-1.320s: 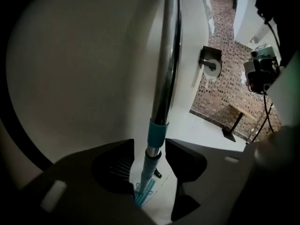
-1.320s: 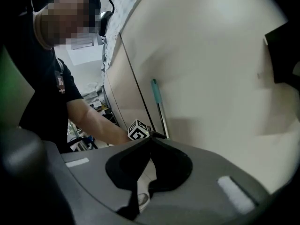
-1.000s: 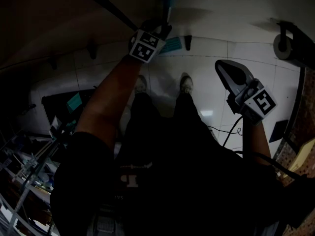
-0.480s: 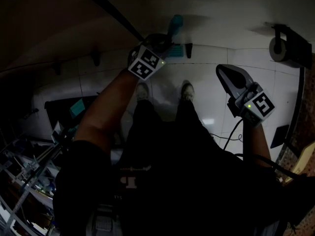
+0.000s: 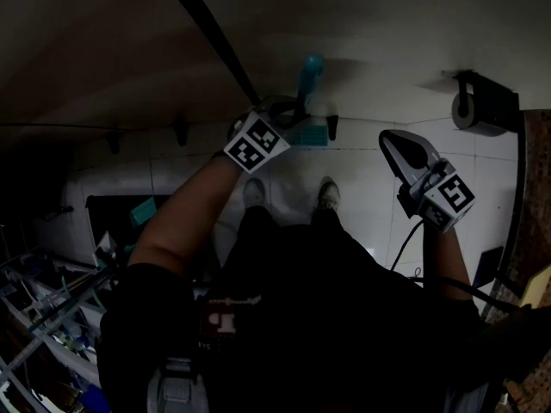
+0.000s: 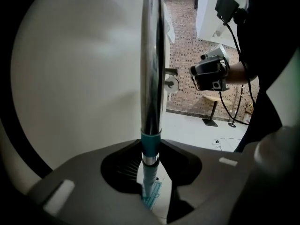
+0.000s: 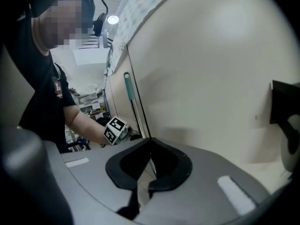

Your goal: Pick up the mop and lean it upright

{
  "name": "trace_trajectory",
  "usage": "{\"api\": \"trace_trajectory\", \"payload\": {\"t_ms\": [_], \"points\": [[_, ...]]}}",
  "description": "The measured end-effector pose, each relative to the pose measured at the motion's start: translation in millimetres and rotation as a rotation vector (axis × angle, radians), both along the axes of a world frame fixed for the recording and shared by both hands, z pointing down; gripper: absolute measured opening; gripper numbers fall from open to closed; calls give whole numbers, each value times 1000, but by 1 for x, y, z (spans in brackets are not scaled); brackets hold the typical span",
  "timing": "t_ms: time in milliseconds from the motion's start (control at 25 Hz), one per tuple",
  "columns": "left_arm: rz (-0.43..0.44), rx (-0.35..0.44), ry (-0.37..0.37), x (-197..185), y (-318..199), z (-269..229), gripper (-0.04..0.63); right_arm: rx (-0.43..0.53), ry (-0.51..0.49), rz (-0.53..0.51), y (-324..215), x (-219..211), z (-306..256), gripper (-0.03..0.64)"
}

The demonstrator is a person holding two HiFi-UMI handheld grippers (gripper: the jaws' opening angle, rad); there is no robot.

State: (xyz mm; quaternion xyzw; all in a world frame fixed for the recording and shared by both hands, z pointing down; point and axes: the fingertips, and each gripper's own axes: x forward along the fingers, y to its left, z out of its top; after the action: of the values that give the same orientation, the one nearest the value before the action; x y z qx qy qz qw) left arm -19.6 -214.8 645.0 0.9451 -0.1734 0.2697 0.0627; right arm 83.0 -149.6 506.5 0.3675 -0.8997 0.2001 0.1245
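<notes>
The mop stands close to upright by the pale wall (image 6: 70, 78). Its silver pole (image 6: 151, 55) ends in a teal collar (image 6: 151, 142), and the teal mop head (image 6: 151, 197) lies on the floor below. In the head view the mop's teal grip (image 5: 308, 71) rises above my left gripper (image 5: 291, 110), which is shut on the pole. That pole passes between the left gripper's (image 6: 150, 165) jaws. My right gripper (image 5: 405, 149) hangs apart at the right, shut and empty. The right gripper (image 7: 151, 142) faces the mop pole (image 7: 134, 104) and the left gripper's marker cube (image 7: 116, 128).
A paper-roll holder (image 5: 478, 108) is fixed to the wall at the right. The person's shoes (image 5: 327, 192) stand on white floor tiles, with a cable (image 5: 405, 239) beside them. Cluttered shelving (image 5: 52, 317) fills the left. A dark strip (image 5: 207, 28) runs along the wall.
The head view has tilted, so both grippers sit lower in it. The mop's teal grip now shows whole above the left gripper. Both grips are unchanged.
</notes>
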Motion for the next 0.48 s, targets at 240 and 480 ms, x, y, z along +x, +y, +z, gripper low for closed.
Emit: {"api": "trace_trajectory", "payload": {"t_ms": [240, 480], "points": [[-3, -3, 43, -3, 1, -67, 112, 60, 5, -4, -3, 1, -43, 15], [-8, 33, 70, -3, 0, -134, 112, 107, 6, -3, -7, 4, -74, 15]]}}
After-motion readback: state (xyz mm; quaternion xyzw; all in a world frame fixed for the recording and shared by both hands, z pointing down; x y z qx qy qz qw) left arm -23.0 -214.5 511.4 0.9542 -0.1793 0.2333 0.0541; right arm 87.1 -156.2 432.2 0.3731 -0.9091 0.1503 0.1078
